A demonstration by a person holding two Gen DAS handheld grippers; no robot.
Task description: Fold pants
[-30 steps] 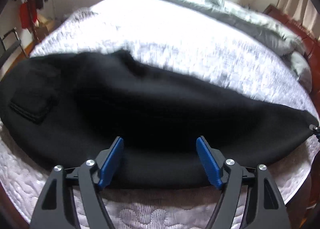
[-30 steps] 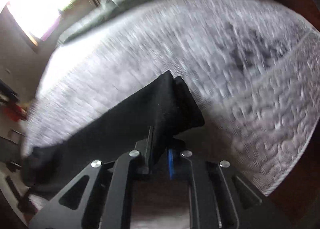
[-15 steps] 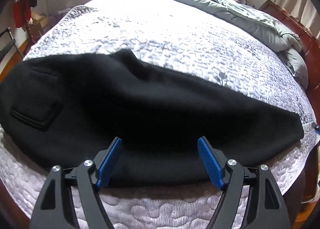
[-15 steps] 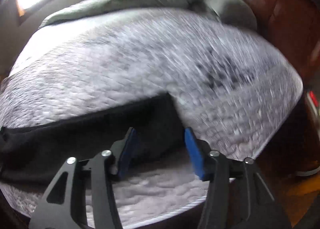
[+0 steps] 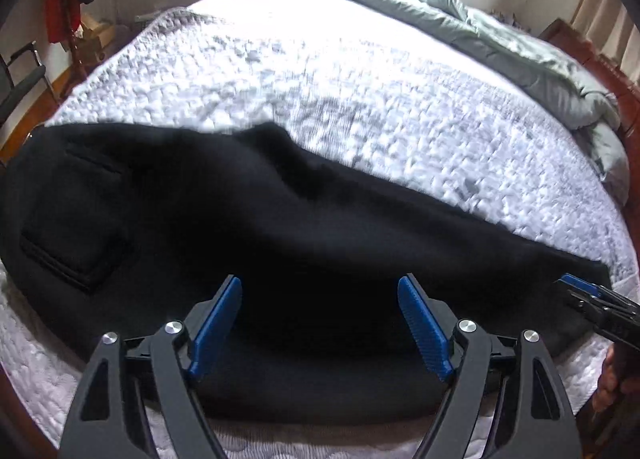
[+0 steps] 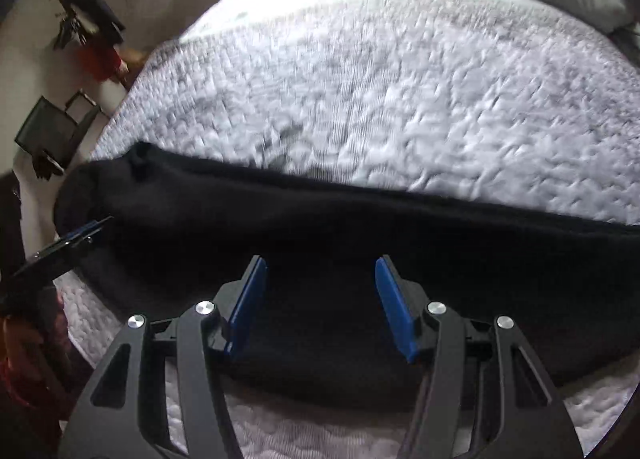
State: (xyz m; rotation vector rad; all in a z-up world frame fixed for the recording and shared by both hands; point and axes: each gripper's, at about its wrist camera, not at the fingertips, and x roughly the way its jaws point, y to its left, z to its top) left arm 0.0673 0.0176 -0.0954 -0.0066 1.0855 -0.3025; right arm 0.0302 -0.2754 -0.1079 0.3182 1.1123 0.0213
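Observation:
Black pants point(image 5: 280, 243) lie flat across the near edge of the bed, folded lengthwise, waist and back pocket point(image 5: 76, 239) to the left, leg ends to the right. My left gripper point(image 5: 320, 291) is open and empty just above the pants' near edge. My right gripper point(image 6: 320, 271) is open and empty over the legs point(image 6: 360, 235). The right gripper also shows at the far right of the left wrist view point(image 5: 588, 299), by the leg ends. The left gripper shows at the left edge of the right wrist view point(image 6: 72, 239).
The bed has a white quilted cover point(image 5: 340, 91) and a grey duvet point(image 5: 520, 55) bunched at the far side. A chair point(image 6: 52, 131) and hanging clothes point(image 5: 60, 11) stand left of the bed. The wooden bed frame point(image 5: 580, 47) runs along the right.
My right gripper let go of the leg ends, opened, and swung left over the middle of the legs. The pants now lie flat. The left gripper stayed open, almost still.

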